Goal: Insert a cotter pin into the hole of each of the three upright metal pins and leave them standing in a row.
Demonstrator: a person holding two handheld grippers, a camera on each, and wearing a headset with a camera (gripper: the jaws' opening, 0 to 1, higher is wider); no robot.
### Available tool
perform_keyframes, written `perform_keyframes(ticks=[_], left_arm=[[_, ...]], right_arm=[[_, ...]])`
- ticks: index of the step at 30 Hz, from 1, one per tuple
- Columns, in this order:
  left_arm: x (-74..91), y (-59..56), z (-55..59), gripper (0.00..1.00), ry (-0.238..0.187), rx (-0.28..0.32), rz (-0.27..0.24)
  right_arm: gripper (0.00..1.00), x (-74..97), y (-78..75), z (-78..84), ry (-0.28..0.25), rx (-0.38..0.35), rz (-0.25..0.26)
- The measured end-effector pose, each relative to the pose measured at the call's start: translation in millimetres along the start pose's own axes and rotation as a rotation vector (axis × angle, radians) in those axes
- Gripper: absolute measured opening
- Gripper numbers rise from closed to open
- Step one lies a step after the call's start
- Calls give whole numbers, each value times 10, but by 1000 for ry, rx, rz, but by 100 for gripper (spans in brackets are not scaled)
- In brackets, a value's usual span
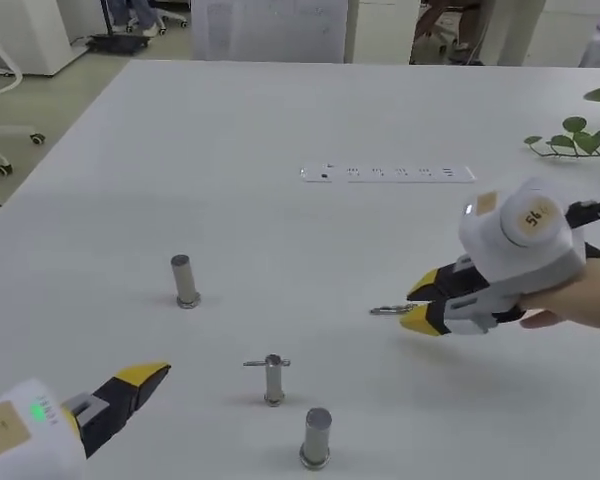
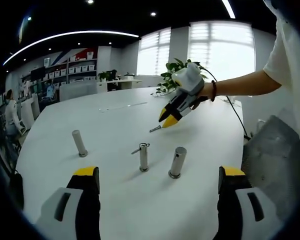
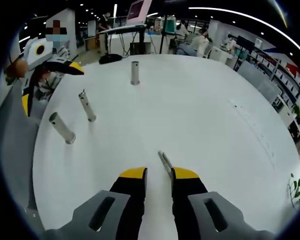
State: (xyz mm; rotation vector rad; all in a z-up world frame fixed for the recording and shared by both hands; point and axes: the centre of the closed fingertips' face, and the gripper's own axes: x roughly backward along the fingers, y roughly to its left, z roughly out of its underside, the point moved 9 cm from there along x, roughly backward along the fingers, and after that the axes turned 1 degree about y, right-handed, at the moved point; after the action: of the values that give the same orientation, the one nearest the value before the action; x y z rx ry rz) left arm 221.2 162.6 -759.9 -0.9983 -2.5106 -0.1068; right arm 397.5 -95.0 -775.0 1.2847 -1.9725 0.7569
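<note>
Three upright metal pins stand on the white table [image 1: 280, 200]: a bare far pin [image 1: 185, 280], a middle pin [image 1: 273, 380] with a cotter pin [image 1: 267, 362] through its top, and a bare near pin [image 1: 316, 438]. To their right my right gripper [image 1: 420, 305] hovers just above the table, shut on a second cotter pin [image 1: 388, 310] that pokes out toward the pins. The right gripper view has this cotter pin [image 3: 165, 163] sticking out past the fingertips. My left gripper [image 1: 130, 392] is low at the near left, open and holding nothing, its jaws wide either side of the near pin [image 2: 177, 162].
A white power strip [image 1: 388, 173] lies flat farther back on the table. A leafy plant [image 1: 578, 135] reaches in from the right edge. Beyond the table's far edge are office chairs and cabinets. Bare tabletop separates the right gripper from the pins.
</note>
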Motion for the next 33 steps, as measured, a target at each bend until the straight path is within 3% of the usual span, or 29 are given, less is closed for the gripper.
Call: perform_keyframes(ticks=[18, 33], left_arm=[[11, 55, 51, 95, 37, 15, -25], [21, 80, 45, 92, 53, 32, -30]], right_arm=[[14, -139, -85, 35, 79, 114, -21], [12, -184, -149, 1, 184, 276, -64]])
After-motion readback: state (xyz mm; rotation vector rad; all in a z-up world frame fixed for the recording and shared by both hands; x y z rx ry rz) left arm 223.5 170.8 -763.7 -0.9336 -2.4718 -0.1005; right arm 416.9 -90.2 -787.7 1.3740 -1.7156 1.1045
